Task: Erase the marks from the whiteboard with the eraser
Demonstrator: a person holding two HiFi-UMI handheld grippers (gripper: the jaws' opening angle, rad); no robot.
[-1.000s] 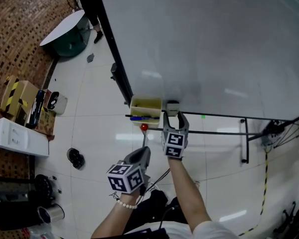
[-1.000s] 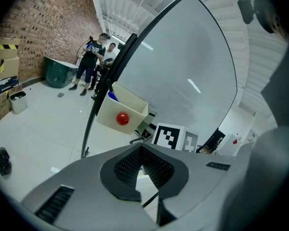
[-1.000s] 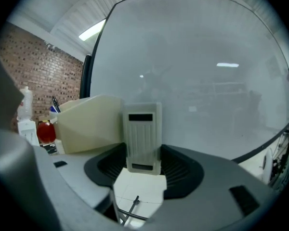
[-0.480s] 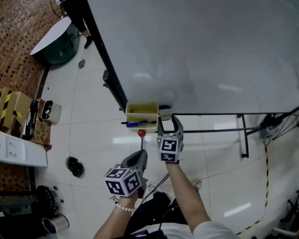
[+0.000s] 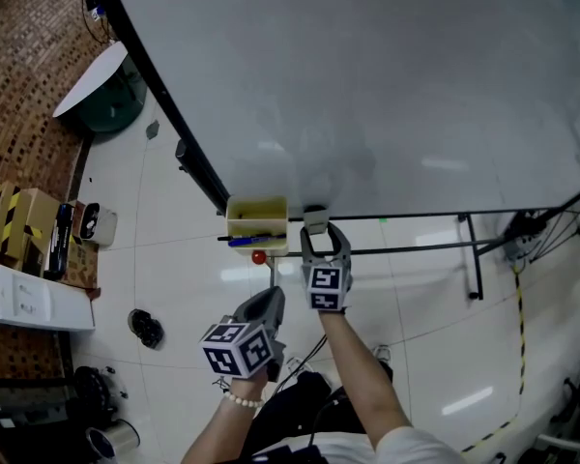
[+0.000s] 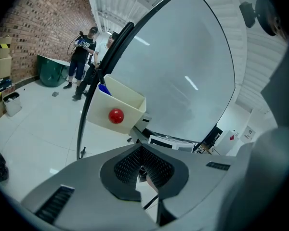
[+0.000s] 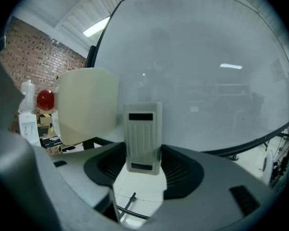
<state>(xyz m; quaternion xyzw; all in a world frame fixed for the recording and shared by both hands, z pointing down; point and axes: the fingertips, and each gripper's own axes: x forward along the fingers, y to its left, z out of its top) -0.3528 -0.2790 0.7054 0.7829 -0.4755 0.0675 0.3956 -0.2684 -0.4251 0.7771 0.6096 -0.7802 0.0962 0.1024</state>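
The board lies bare above and right of the eraser, free for passing. Just left of the eraser the tray stands in the way; below the board's edge the bars cross

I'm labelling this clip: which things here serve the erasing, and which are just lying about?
For the job: whiteboard, eraser, right gripper holding it.
Lying about: pen tray, red ball, cardboard boxes, green bin.
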